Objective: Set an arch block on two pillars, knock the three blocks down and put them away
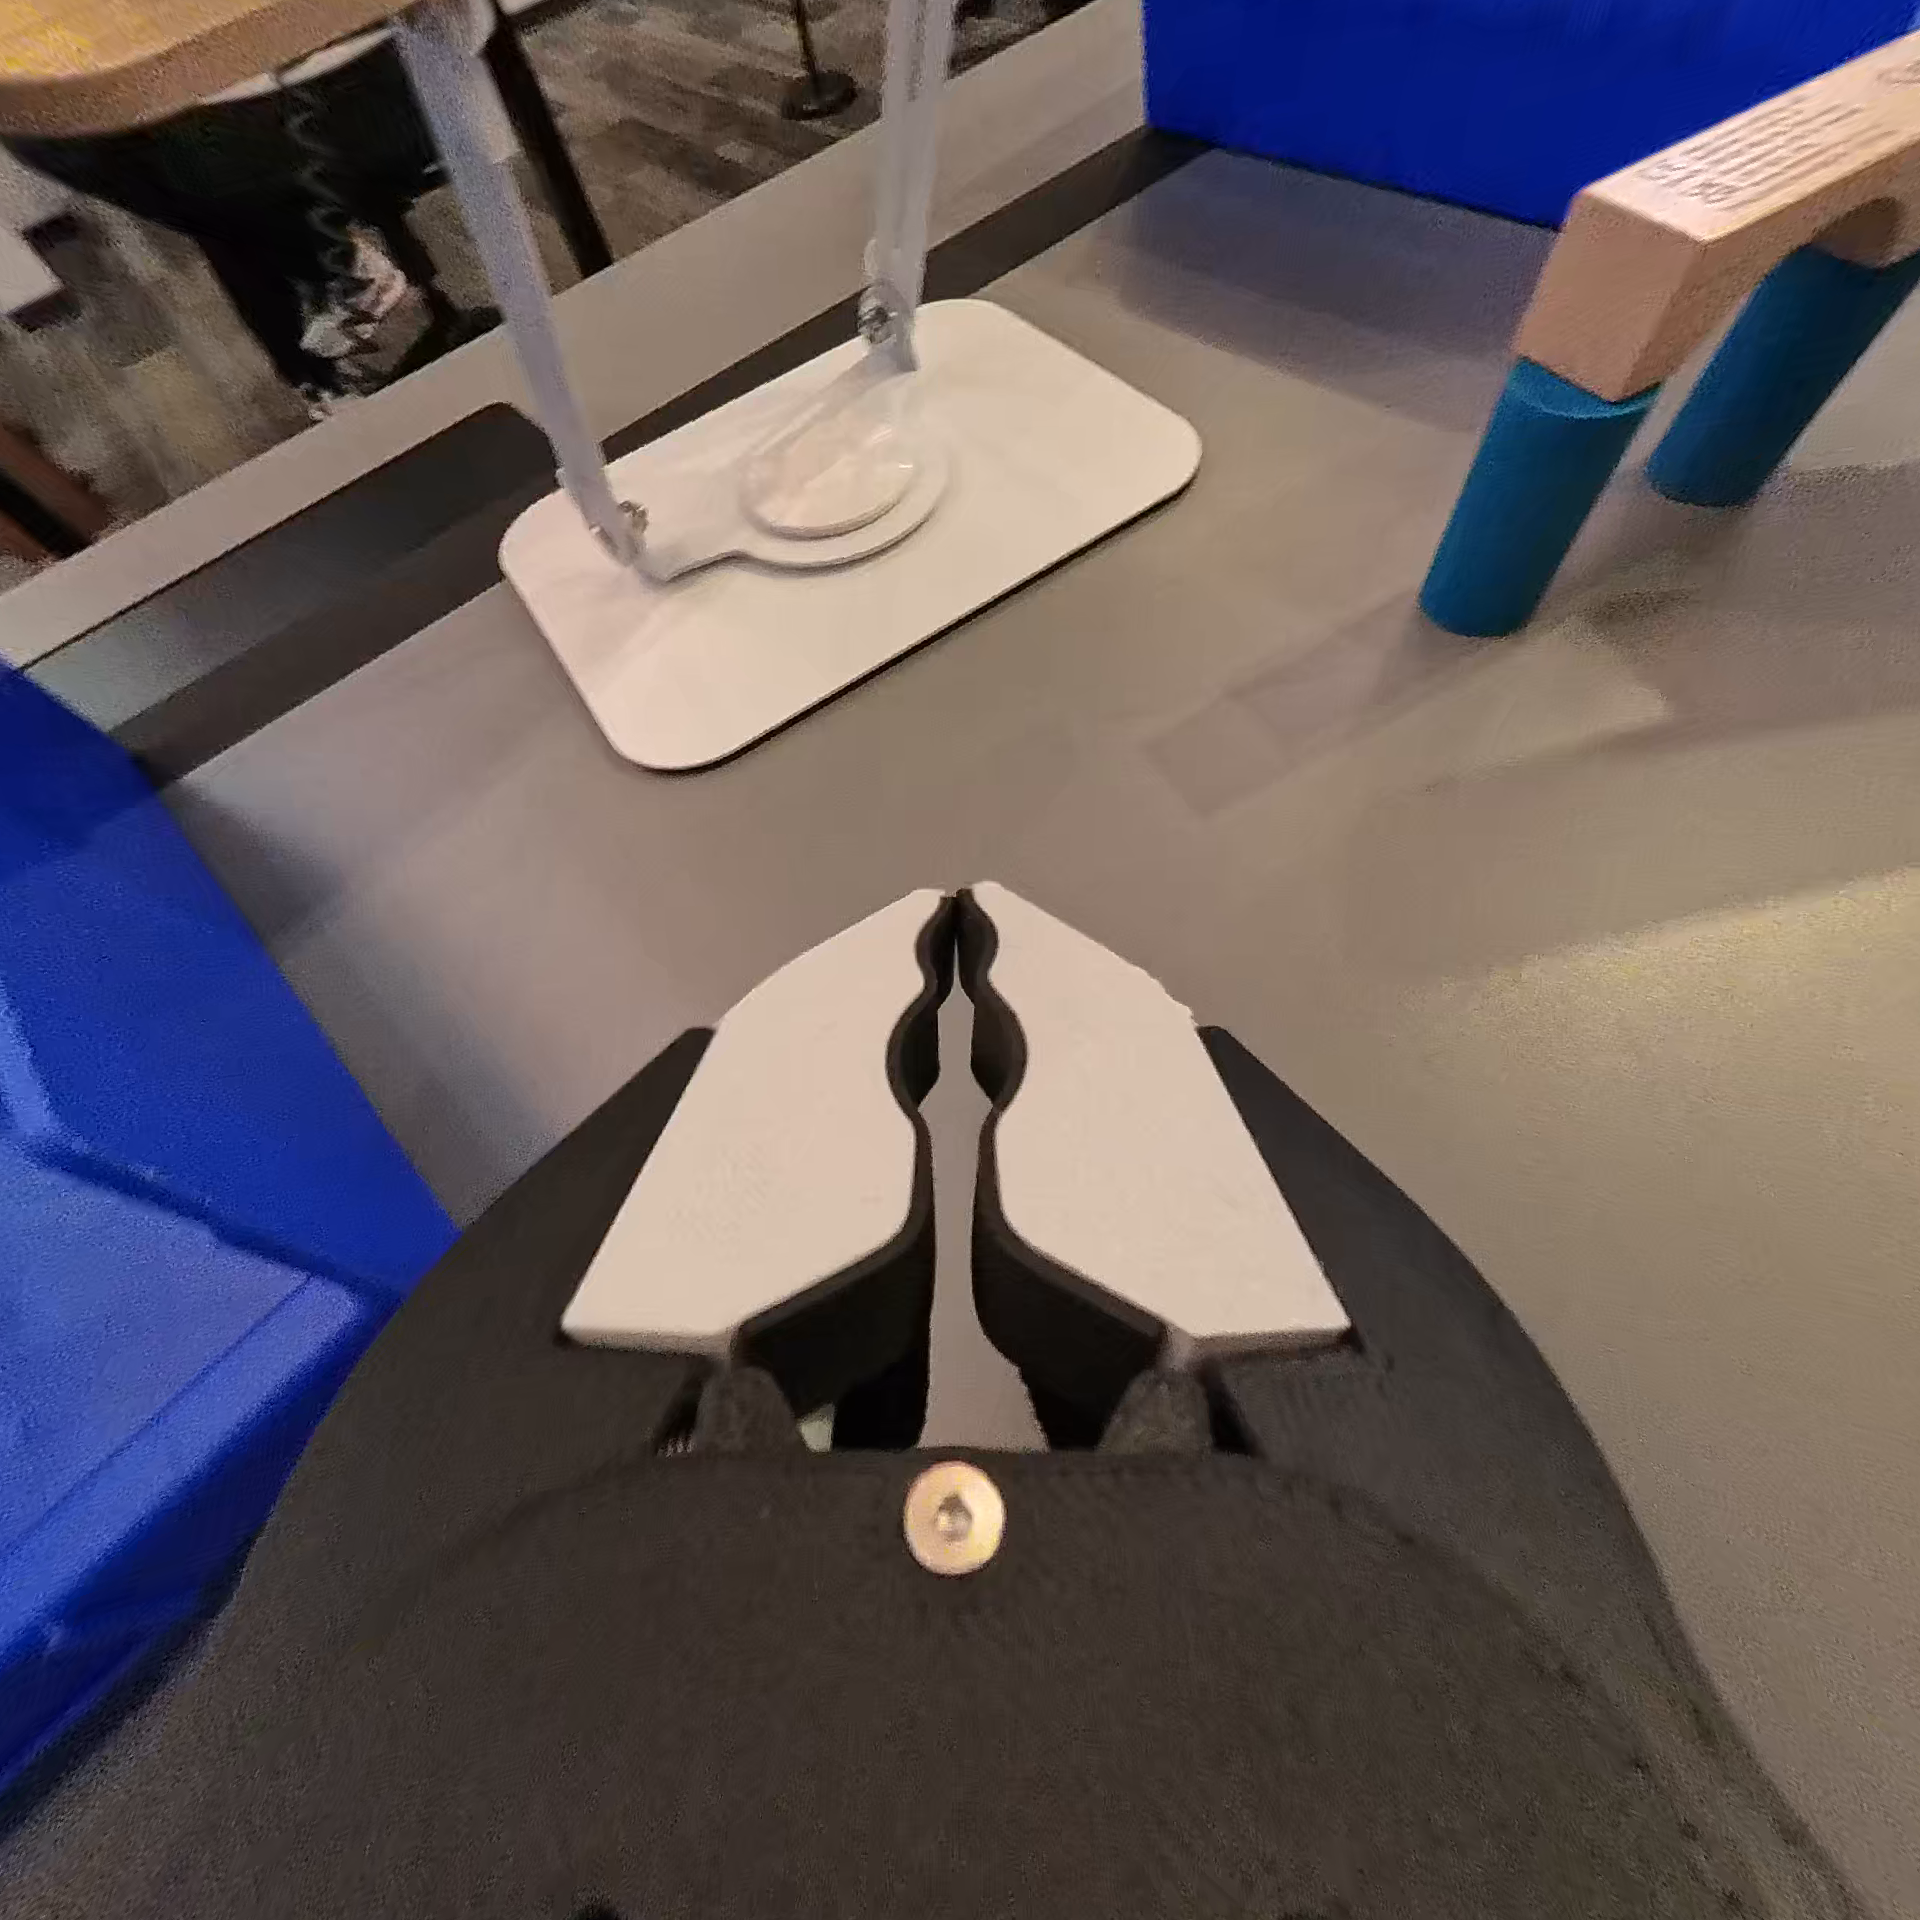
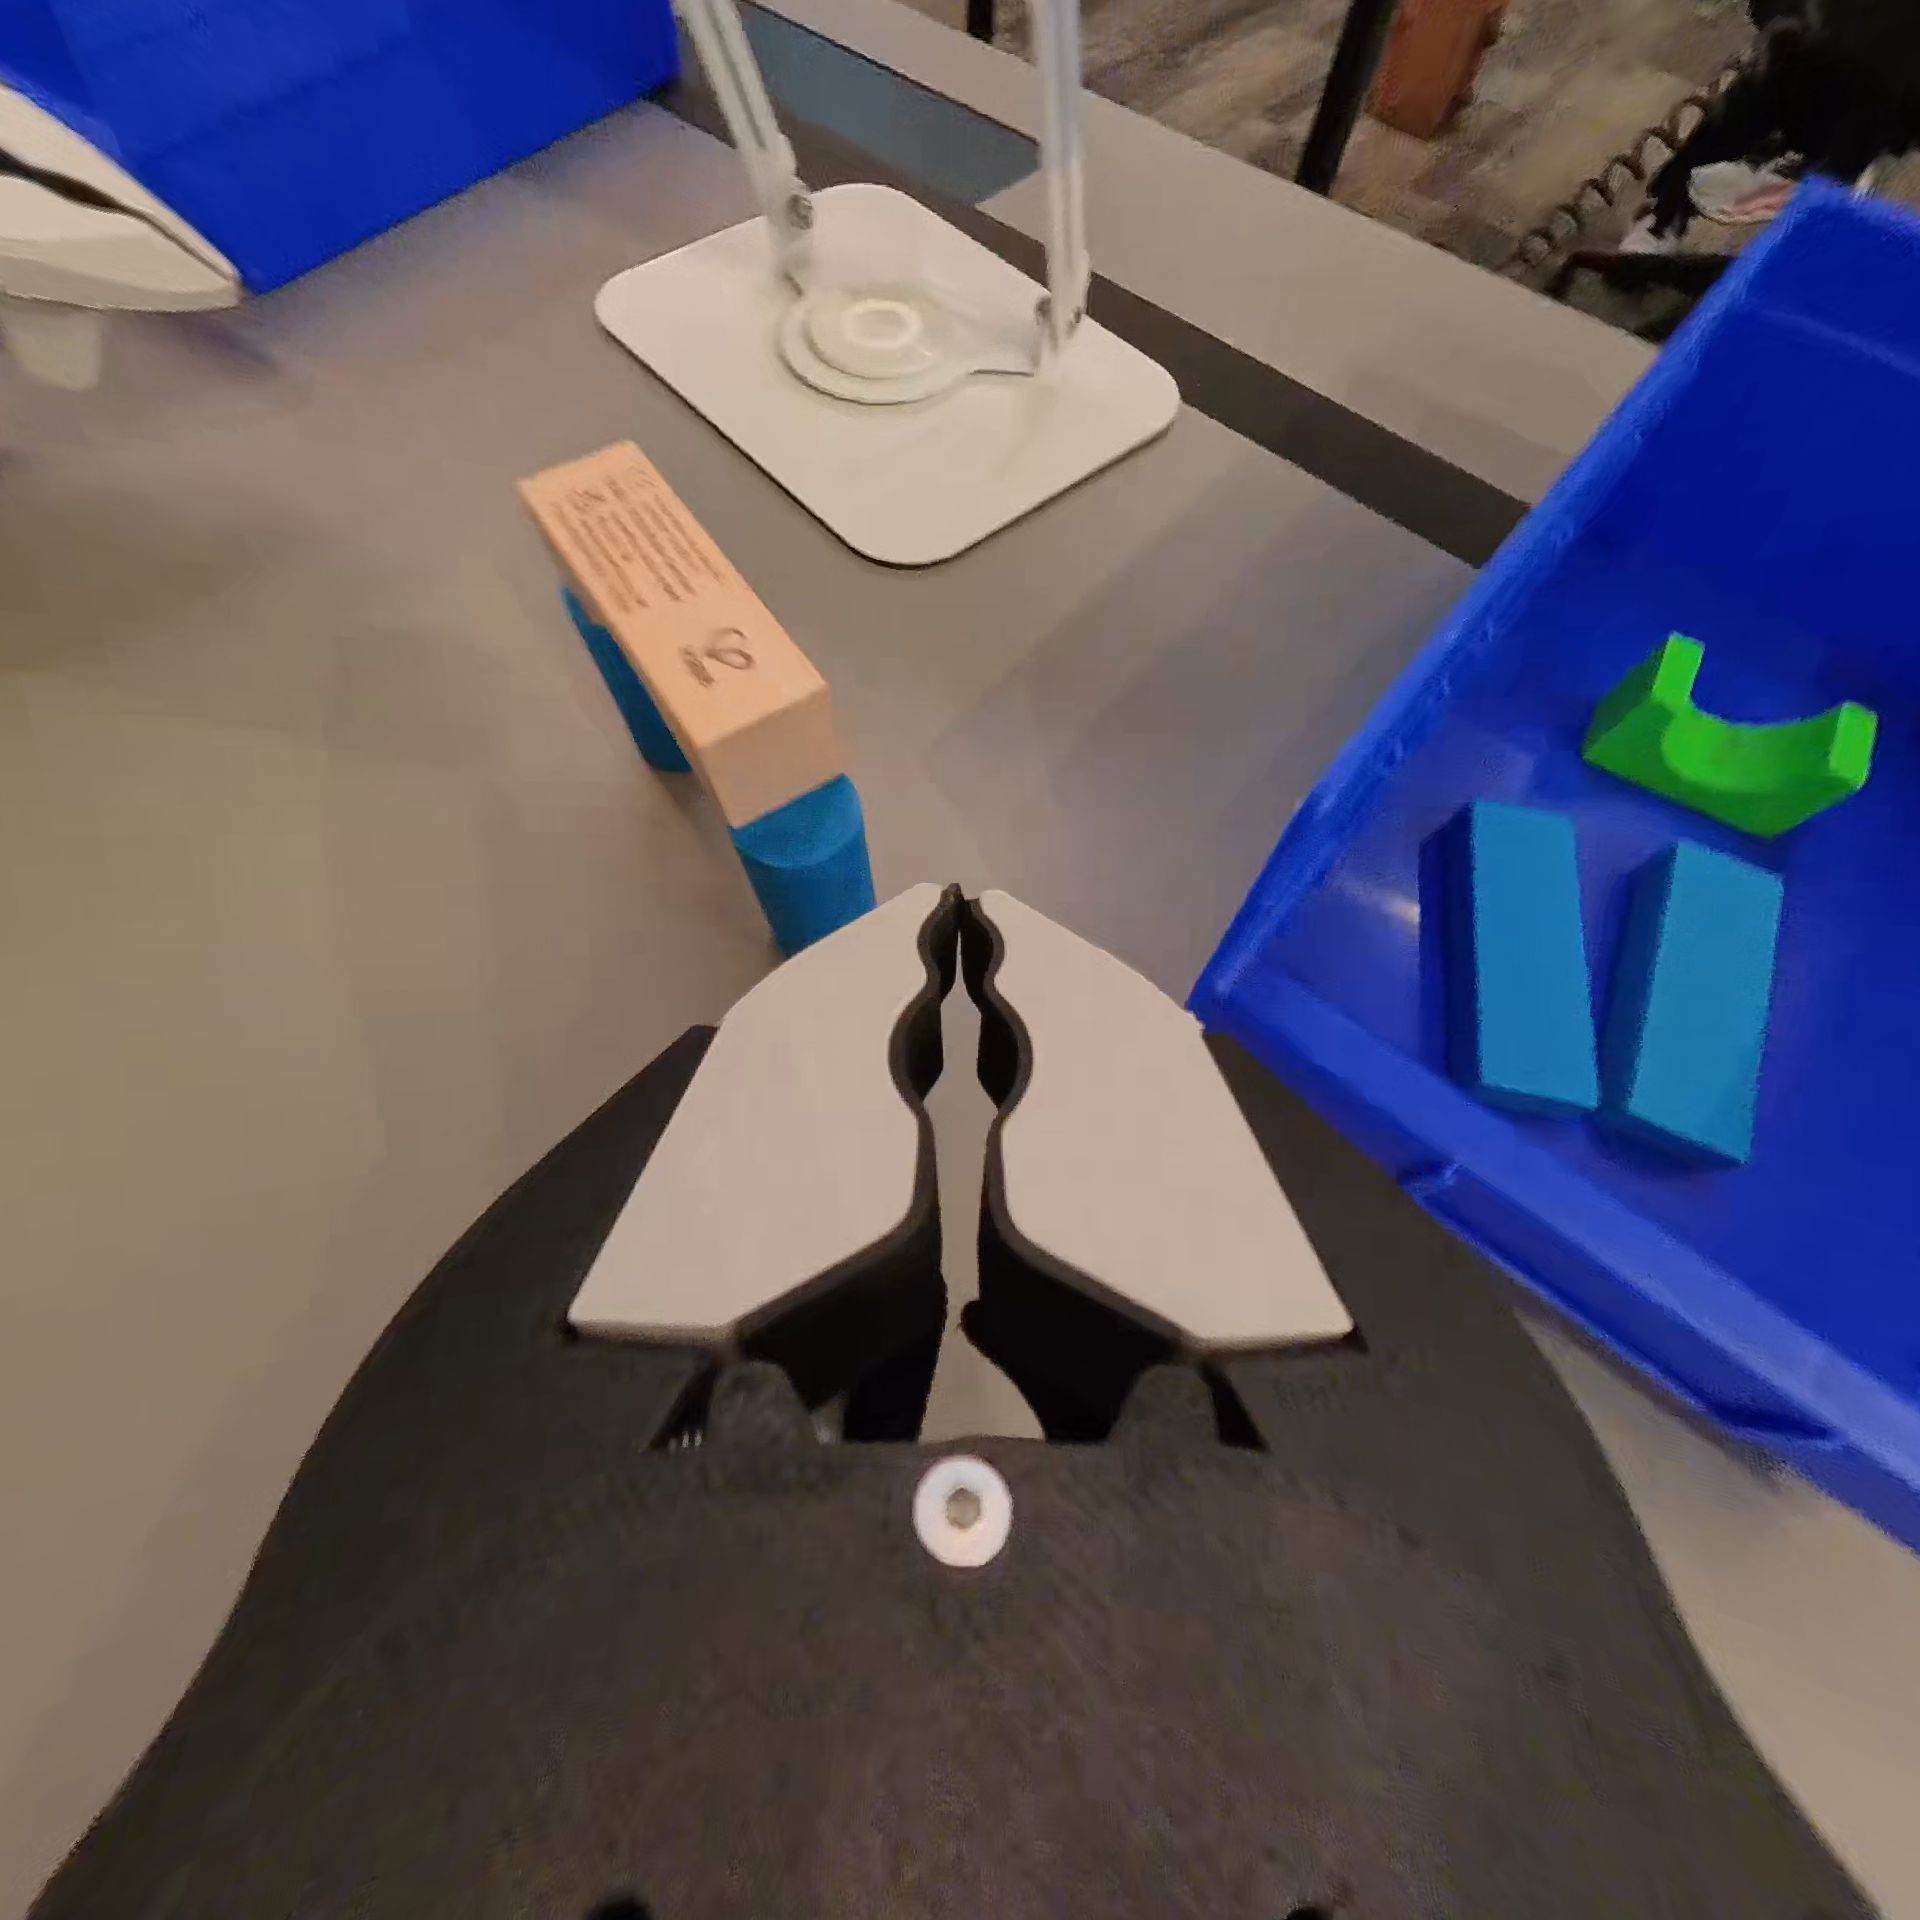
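A plain wooden arch block (image 2: 675, 613) rests across two upright blue cylinder pillars (image 2: 805, 873) on the grey table. In the left wrist view the same arch (image 1: 1714, 239) and pillars (image 1: 1527, 499) stand at the upper right. My right gripper (image 2: 956, 899) is shut with nothing between its pads, just in front of the near pillar. My left gripper (image 1: 956, 899) is shut with nothing between its pads, over bare table left of the arch. Its fingers (image 2: 94, 239) also show at the left edge of the right wrist view.
A blue bin (image 2: 1351, 935) to the right holds two blue rectangular blocks (image 2: 1527, 956) and a green arch block (image 2: 1735, 748). A white lamp base (image 2: 883, 364) stands behind the arch. Another blue bin (image 1: 156, 1091) is at the left, and a third (image 1: 1455, 94) behind. Tip to tip, the grippers are about 35 cm apart.
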Available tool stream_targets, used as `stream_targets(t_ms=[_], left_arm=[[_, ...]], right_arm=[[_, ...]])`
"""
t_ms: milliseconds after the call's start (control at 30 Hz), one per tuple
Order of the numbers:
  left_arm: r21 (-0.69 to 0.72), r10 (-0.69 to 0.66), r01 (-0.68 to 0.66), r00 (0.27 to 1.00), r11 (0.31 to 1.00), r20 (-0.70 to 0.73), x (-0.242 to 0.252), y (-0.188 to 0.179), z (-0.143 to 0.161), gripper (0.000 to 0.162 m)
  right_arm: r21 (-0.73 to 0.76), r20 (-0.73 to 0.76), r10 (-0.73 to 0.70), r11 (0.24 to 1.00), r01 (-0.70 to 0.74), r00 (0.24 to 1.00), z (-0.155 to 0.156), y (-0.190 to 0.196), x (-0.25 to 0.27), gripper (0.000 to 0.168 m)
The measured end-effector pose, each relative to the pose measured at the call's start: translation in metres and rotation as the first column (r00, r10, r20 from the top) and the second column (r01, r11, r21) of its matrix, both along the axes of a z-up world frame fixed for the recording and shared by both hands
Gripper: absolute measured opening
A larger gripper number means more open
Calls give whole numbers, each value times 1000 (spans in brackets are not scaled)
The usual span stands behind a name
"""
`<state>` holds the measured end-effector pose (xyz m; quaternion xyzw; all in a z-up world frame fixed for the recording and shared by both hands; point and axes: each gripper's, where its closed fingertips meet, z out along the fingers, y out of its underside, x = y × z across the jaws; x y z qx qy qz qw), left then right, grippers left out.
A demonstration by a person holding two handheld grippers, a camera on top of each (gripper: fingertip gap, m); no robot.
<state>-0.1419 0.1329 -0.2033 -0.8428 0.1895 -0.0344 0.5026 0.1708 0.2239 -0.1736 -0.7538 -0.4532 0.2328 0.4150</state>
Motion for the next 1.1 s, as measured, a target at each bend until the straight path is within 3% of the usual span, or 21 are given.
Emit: stream_targets(t_ms=[133, 367, 567, 900, 1000, 1100], left_arm=[[1, 95, -95, 993, 995, -63, -13, -1, -8, 0], [-104, 130, -136, 989, 985, -65, -19, 2, -32, 0], [-102, 120, -130, 988, 986, -95, -18, 2, -33, 0], [-68, 138, -140, 990, 988, -25, -24, 1, -18, 0], [-55, 136, -138, 990, 989, -30, -24, 2, -15, 0], [-35, 142, -143, 990, 989, -19, -25, 2, -9, 0]], right_arm=[[29, 33, -75, 997, 74, 997, -32, 7, 1, 1], [-70, 105, -82, 994, 89, 991, -71, 8, -3, 1], [-80, 72, -115, 989, 120, 991, -68, 13, 1, 0], [-64, 43, -365, 928, 367, 930, -45, 47, 53, 0], [-44, 107, -320, 944, 326, 941, -50, 46, 19, 0], [-8, 177, -169, 985, 173, 970, -58, 22, -64, 0]])
